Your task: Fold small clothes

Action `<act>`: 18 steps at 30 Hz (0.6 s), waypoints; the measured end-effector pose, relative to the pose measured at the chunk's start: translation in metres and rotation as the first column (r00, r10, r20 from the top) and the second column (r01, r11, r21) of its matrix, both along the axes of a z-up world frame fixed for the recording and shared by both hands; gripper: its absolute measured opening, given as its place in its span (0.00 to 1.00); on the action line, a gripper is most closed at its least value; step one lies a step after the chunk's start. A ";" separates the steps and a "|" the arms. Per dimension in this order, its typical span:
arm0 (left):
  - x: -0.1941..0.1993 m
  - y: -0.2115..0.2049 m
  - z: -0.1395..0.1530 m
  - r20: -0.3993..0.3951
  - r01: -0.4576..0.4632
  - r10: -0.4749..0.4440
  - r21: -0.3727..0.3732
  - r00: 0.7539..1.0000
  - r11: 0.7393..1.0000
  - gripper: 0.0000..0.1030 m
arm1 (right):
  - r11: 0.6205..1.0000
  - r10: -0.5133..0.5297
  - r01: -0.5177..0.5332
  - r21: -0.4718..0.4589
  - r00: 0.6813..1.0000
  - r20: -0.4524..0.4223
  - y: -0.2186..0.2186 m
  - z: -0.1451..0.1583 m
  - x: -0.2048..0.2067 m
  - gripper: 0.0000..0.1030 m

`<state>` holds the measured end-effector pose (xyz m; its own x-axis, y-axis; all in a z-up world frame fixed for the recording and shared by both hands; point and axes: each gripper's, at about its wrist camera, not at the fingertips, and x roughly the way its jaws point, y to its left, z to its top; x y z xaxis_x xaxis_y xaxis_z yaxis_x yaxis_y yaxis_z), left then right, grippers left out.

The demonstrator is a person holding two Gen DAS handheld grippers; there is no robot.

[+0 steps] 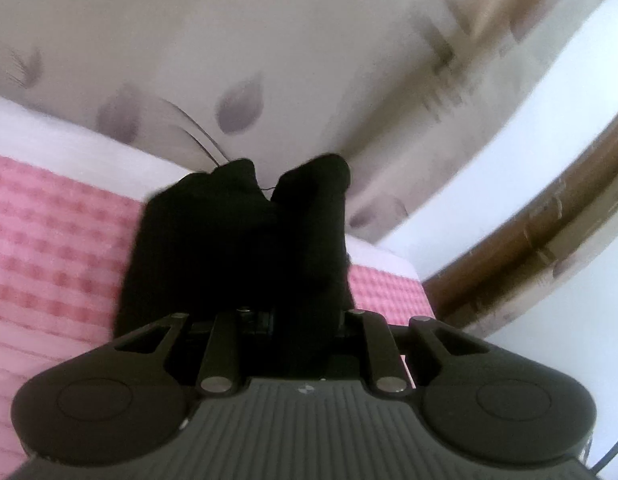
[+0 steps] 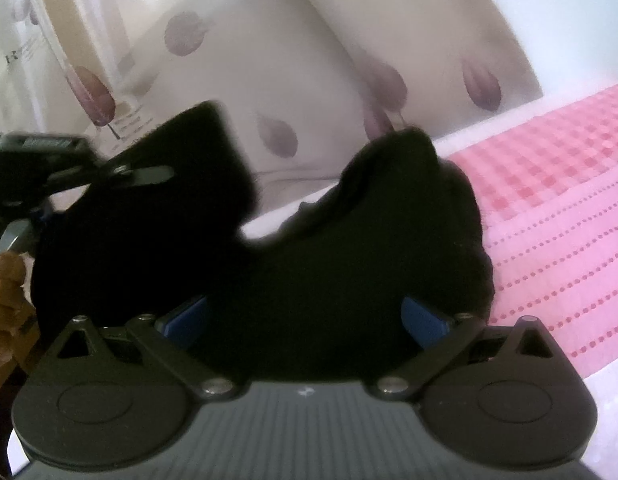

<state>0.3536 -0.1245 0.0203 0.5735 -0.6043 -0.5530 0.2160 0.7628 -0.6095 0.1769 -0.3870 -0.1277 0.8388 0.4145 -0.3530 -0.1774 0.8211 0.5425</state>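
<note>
With left gripper (image 1: 269,240) jaws clamped on black garment (image 2: 309,280) & right gripper (image 2: 305,312) jaws buried in cloth, grip unclear, fabric cd slip onto the bed (image 2: 549,208) mid-fold.

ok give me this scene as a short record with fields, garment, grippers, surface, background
garment: black knit cloth, lifted and draped over both grippers, hiding their fingers
left gripper: jaws close together, buried in the cloth, apparently gripping it
right gripper: blue-padded jaws wide apart, cloth bunched between them; grip cannot be told
surface: pink checked blanket over white bedding
background: cream fabric with purple leaf print
person: one hand at the right view's left edge
</note>
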 end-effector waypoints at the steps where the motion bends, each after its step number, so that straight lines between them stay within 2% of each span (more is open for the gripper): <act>1: 0.001 -0.009 -0.005 -0.012 0.007 -0.007 -0.002 1.000 1.000 0.20 | 1.000 0.002 -0.002 0.006 1.000 0.000 -0.001 0.000 0.001 1.00; 7: 0.013 -0.046 -0.032 -0.075 0.029 -0.032 -0.029 0.997 0.999 0.23 | 0.998 0.004 -0.003 0.070 1.000 -0.006 -0.012 -0.004 0.004 1.00; 9: 0.019 -0.054 -0.040 -0.093 0.060 -0.065 -0.056 0.994 0.997 0.35 | 0.997 0.005 -0.004 0.082 1.000 -0.007 -0.013 -0.005 0.003 1.00; 10: 0.021 -0.056 -0.043 -0.096 0.070 -0.077 -0.065 0.992 0.995 0.38 | 0.997 0.005 -0.004 0.083 1.000 -0.007 -0.013 -0.005 0.003 1.00; 11: 0.022 -0.057 -0.045 -0.095 0.081 -0.089 -0.090 0.991 0.993 0.46 | 0.997 0.005 -0.005 0.080 1.000 -0.008 -0.013 -0.005 0.004 1.00; 12: 0.023 -0.057 -0.047 -0.095 0.099 -0.114 -0.142 0.989 0.985 0.61 | 0.997 0.006 -0.006 0.076 1.000 -0.009 -0.012 -0.005 0.004 1.00; 13: 0.022 -0.054 -0.047 -0.088 0.113 -0.135 -0.213 0.987 0.970 0.67 | 0.997 0.006 -0.005 0.074 1.000 -0.010 -0.012 -0.005 0.004 1.00; 15: 0.015 -0.046 -0.039 -0.053 0.111 -0.130 -0.271 0.990 0.956 0.90 | 0.997 0.008 -0.007 0.075 1.000 -0.008 -0.012 -0.005 0.004 1.00; 17: 0.001 -0.027 -0.030 0.031 0.117 -0.113 -0.320 0.993 0.940 0.96 | 0.997 0.011 -0.010 0.079 1.000 -0.014 -0.012 -0.005 0.005 1.00; 18: -0.006 -0.017 -0.025 0.068 0.111 -0.094 -0.311 0.993 0.944 0.99 | 0.996 0.015 -0.013 0.085 1.000 -0.018 -0.013 -0.005 0.006 1.00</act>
<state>0.3473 -0.1416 -0.0051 0.5222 -0.7993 -0.2972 0.3203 0.5069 -0.8003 0.1829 -0.4001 -0.1331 0.8264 0.4554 -0.3312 -0.1779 0.7692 0.6138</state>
